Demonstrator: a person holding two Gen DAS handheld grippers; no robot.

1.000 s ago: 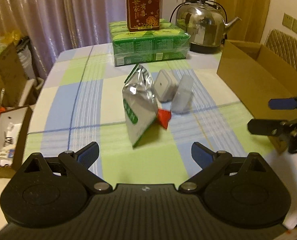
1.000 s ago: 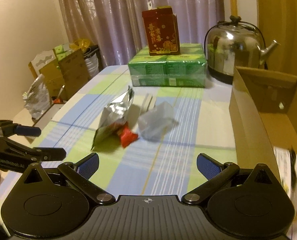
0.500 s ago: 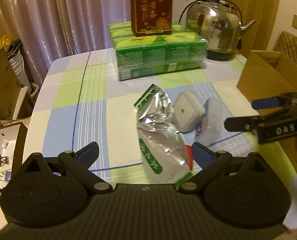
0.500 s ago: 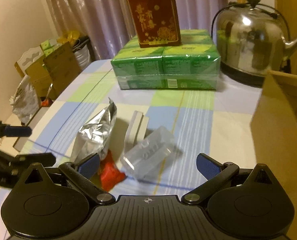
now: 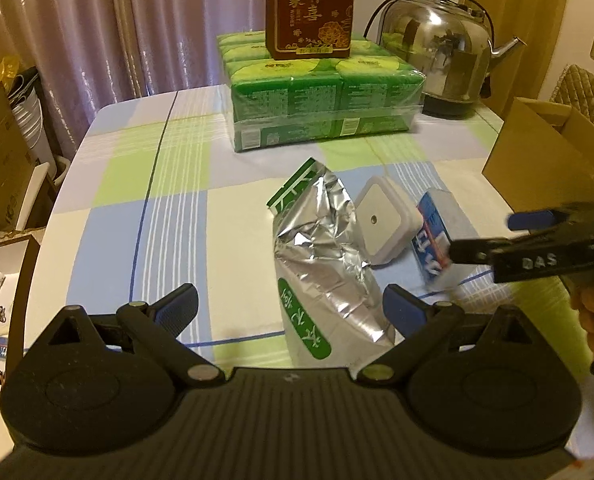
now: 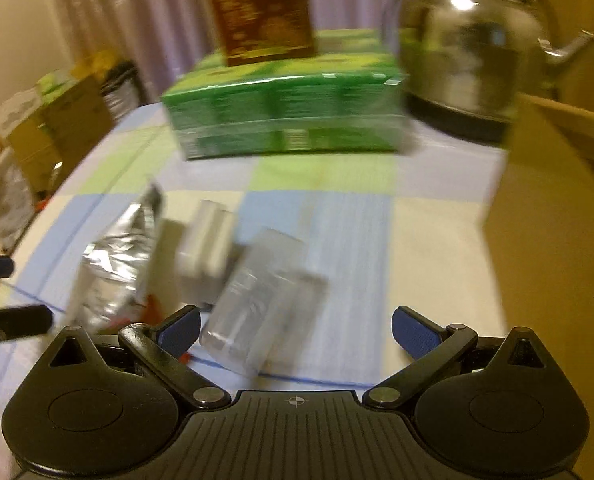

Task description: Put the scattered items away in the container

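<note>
**Three items still on the table as both grippers close in**

Left wrist view: three scattered items lie bunched on the checked tablecloth (image 5: 169, 216): a crumpled foil pouch (image 5: 321, 264), a white square plastic box (image 5: 385, 220) leaning against it, and a clear blue-printed packet (image 5: 433, 240) touching the box. The left gripper (image 5: 291, 306) hangs over the near end of the pouch, its jaws spread wide and holding nothing. The right gripper (image 5: 485, 236) reaches in from the side, its lower tip at the packet, jaws apart. A cardboard box (image 5: 545, 168), the likely container, stands open at the table's right edge; its inside is not visible here.

Right wrist view: blurred by motion, the right gripper (image 6: 297, 326) shows its jaws wide apart and empty, the clear packet (image 6: 265, 312) just ahead between them. The cardboard box (image 6: 553, 208) fills the right edge. By these views, none of the three is yet gripped; all remain to be moved.
</note>
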